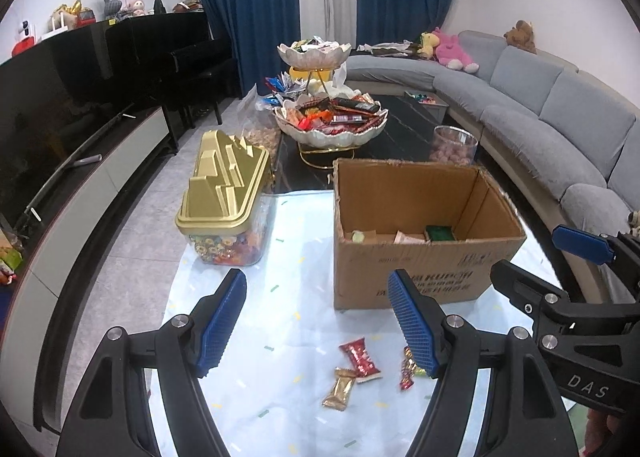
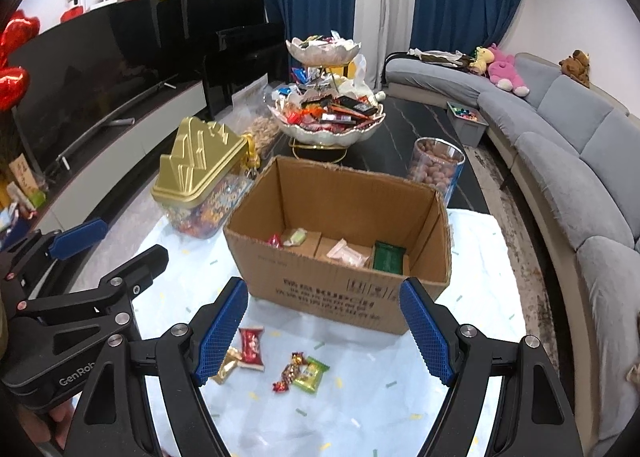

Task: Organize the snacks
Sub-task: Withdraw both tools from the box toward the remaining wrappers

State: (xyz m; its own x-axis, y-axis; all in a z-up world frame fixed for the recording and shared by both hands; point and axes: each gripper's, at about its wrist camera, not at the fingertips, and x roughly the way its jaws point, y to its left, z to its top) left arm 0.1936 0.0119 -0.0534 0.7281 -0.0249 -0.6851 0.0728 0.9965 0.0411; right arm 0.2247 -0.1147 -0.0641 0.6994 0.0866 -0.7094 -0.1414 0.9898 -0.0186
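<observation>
Hovering above the pale blue cloth [image 1: 280, 297], your left gripper [image 1: 320, 325] has its jaws spread wide with nothing between the blue pads [image 1: 222, 321]. Under it lie a red wrapped snack [image 1: 360, 355] and a gold wrapped candy [image 1: 340, 389], both clear of the fingers. Your right gripper [image 2: 326, 331] is just as wide apart and holds nothing; a red-and-gold twist candy [image 2: 288, 373] and a green packet [image 2: 310, 373] rest touching each other on the cloth below it. Just beyond both sits the open cardboard box [image 2: 340, 289], with a green pack [image 2: 386, 257] and a few pale wrappers, possibly biscuits, on its floor. A gold-lidded candy tub [image 1: 224, 193] stands left of the box.
</observation>
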